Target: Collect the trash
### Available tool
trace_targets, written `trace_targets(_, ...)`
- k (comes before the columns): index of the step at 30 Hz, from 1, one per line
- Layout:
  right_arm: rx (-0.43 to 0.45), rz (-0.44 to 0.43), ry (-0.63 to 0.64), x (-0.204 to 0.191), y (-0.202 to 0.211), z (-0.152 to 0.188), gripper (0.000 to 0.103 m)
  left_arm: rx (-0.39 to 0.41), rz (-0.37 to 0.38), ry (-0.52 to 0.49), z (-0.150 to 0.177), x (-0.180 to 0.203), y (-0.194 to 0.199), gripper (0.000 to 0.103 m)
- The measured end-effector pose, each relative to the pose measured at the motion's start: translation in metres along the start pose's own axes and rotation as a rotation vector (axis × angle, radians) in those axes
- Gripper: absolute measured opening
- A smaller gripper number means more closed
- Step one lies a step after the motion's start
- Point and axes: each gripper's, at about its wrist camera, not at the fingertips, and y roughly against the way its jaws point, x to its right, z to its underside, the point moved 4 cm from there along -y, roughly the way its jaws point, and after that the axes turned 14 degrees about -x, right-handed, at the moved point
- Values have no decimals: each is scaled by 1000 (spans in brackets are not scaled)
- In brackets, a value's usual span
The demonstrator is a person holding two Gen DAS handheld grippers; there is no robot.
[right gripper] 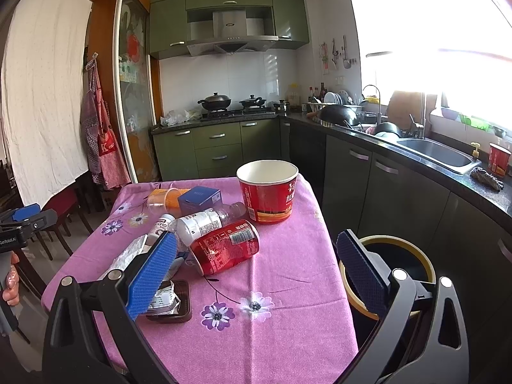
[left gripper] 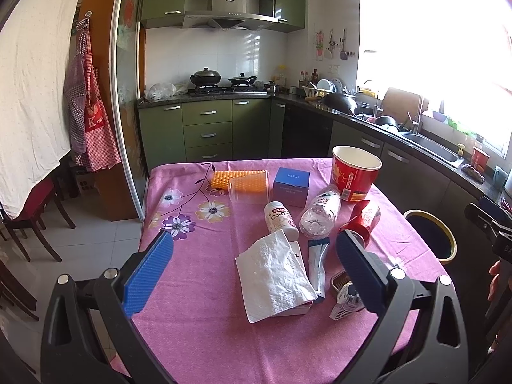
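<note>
Left gripper (left gripper: 252, 249) spread wide, nothing between its blue pads, hovering over the pink flowered tablecloth (left gripper: 198, 336) at the lower middle of the left wrist view. Right gripper (right gripper: 256, 256) also spread wide, nothing held, low in the right wrist view; its right finger sits in front of the bin.

Trash is clustered on the table, center to center-right of the left view: crumpled white napkin (left gripper: 272, 275) lying over a flat white box, a white pill bottle (left gripper: 280, 219) on its side touching the napkin's top edge, a clear plastic bottle (left gripper: 320, 212) on its side just beside it, a red can (left gripper: 361, 220) lying down next to that. Red paper bucket (left gripper: 355, 172) upright at the far right edge of the table. Blue box (left gripper: 292, 185) and a clear plastic cup (left gripper: 249, 188) on its side further back, orange textured pad (left gripper: 236, 177) behind the cup. Blue-white sachet (left gripper: 318, 265) beside the napkin; small dark tray with a crumpled wrapper (left gripper: 347, 297) near the right finger.

Black bin with yellow rim (right gripper: 388, 243) stands off the table's right side, lower right of the right view.
</note>
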Motion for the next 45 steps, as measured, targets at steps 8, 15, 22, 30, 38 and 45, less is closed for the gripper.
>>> trace_targets(8,-1,-1,0,0,-1,1,99,-4,3,-7,0,3,-1,97)
trace_targets(15,-2,1,0,0,-2,0,99,-6,2,-5,1,3,-2,97)
trace_targets(22,-5,-1,-1,-1,-6,2,99,-8,3,-7,2,2,-2,97)
trace_targets(30,-9,-2,-3,-1,-9,3,99,-14,2,-7,4,2,-4,97)
trace_targets(38,-13,-5,-5,-2,-11,6,99,-17,1,-7,4,2,-4,97)
trace_targets(45,-13,-4,-3,-2,-11,5,99,-18,0,-8,4,3,-3,97)
